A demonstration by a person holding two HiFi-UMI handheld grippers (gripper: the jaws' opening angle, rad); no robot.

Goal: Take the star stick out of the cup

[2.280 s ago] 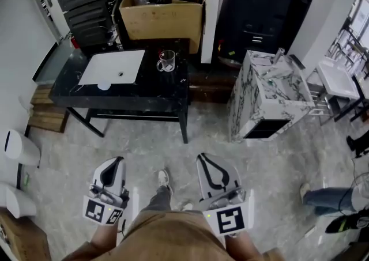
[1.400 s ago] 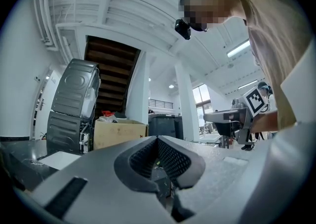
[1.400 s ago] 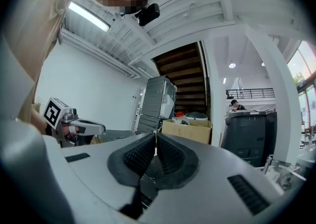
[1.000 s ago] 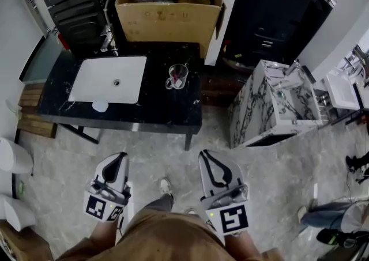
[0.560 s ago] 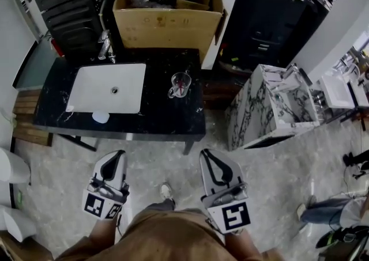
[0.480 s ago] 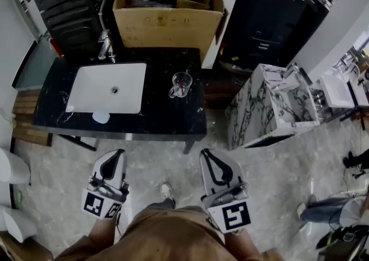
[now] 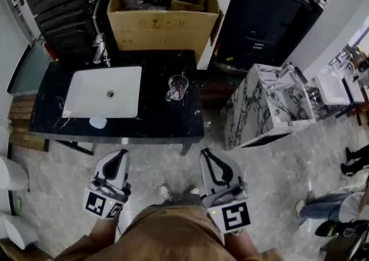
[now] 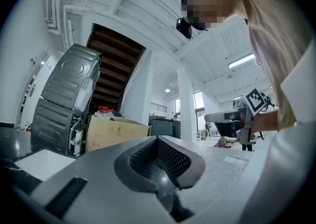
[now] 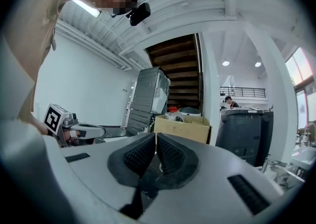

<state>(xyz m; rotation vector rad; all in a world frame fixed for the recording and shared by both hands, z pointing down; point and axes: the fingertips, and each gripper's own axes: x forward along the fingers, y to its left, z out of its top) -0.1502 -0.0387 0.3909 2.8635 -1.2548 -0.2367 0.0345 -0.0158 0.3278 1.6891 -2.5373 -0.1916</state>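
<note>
Two grippers, the left gripper [image 7: 113,165] and the right gripper [image 7: 214,165], are hanging low by the person's waist, each with its jaws pressed together on nothing. The glass cup [image 7: 177,87] is standing on the black countertop [image 7: 155,117] at 12 o'clock from them and well apart, at 3 o'clock of the white sink [image 7: 104,91]. The star stick [image 7: 179,86] is showing faintly red inside it. Approach is judged the step in hand. One gripper should be spreading its jaws before arriving, pinching the stick's upper end and lifting straight up, while the other is steadying the cup against tipping.
</note>
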